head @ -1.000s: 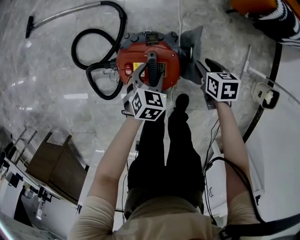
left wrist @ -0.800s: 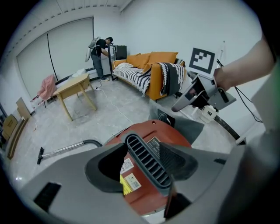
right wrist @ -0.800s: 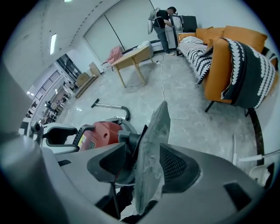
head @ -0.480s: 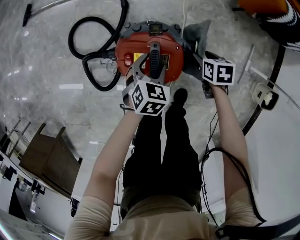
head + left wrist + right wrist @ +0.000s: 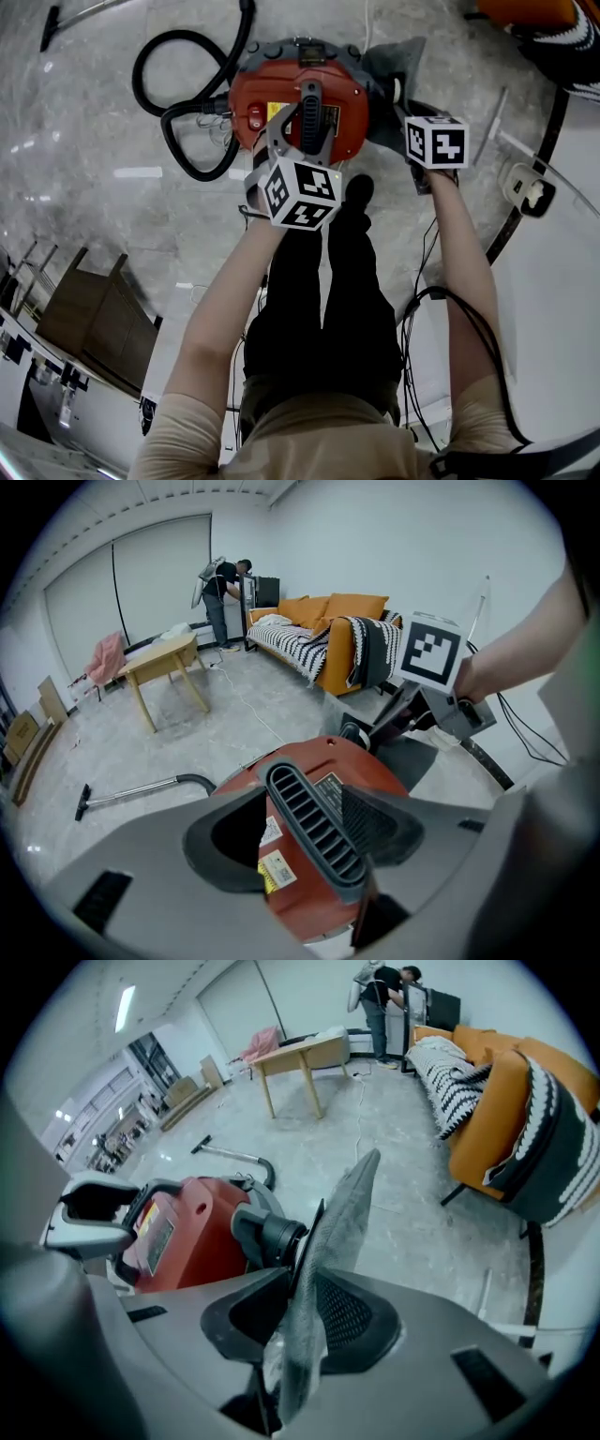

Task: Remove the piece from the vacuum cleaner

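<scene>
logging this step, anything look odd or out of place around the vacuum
The grey cloth bag juts limply from the vacuum's side port, crumpled between the right gripper's jaws, which have just been closing on it. The hose sprawls in loops across the floor.

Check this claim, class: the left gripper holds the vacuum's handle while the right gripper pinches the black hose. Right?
No. The right gripper pinches the grey cloth bag, not the hose; its jaws have just been closing on it, as the right gripper view shows. The left gripper does hold the handle.

Vacuum cleaner [image 5: 272, 89] in all three views
</scene>
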`<control>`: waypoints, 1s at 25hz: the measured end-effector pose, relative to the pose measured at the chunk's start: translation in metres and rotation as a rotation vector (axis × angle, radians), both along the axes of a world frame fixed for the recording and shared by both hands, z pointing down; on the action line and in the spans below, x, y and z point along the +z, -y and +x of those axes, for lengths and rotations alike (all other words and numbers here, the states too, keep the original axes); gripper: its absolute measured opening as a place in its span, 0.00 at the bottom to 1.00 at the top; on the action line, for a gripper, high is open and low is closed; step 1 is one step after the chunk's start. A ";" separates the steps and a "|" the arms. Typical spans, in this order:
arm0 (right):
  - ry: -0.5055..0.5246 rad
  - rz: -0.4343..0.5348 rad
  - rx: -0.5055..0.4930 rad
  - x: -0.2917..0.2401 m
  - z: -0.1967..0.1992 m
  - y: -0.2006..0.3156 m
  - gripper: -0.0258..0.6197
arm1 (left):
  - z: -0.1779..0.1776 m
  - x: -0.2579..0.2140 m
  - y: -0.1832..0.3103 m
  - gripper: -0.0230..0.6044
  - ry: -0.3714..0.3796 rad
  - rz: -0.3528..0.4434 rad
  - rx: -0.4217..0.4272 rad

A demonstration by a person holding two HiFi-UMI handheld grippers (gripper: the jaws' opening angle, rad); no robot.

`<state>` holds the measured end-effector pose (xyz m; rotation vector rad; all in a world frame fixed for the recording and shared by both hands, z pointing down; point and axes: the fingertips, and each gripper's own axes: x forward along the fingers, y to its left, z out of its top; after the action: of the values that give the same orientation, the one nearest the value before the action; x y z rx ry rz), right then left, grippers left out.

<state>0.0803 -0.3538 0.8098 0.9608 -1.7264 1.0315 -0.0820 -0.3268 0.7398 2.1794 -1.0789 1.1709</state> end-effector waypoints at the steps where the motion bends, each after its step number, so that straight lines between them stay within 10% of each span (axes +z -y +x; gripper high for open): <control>1: -0.027 0.010 -0.024 0.001 0.002 -0.002 0.18 | 0.000 0.000 -0.001 0.43 -0.004 -0.001 -0.004; 16: -0.092 0.030 -0.057 0.014 0.016 -0.003 0.11 | 0.000 0.000 0.000 0.43 -0.027 0.021 -0.024; 25: -0.230 0.150 -0.342 0.020 0.021 -0.010 0.11 | -0.001 0.000 0.001 0.42 -0.043 0.030 -0.032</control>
<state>0.1010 -0.3441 0.8298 0.8042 -1.7152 0.5553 -0.0830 -0.3275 0.7400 2.1922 -1.1158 1.0957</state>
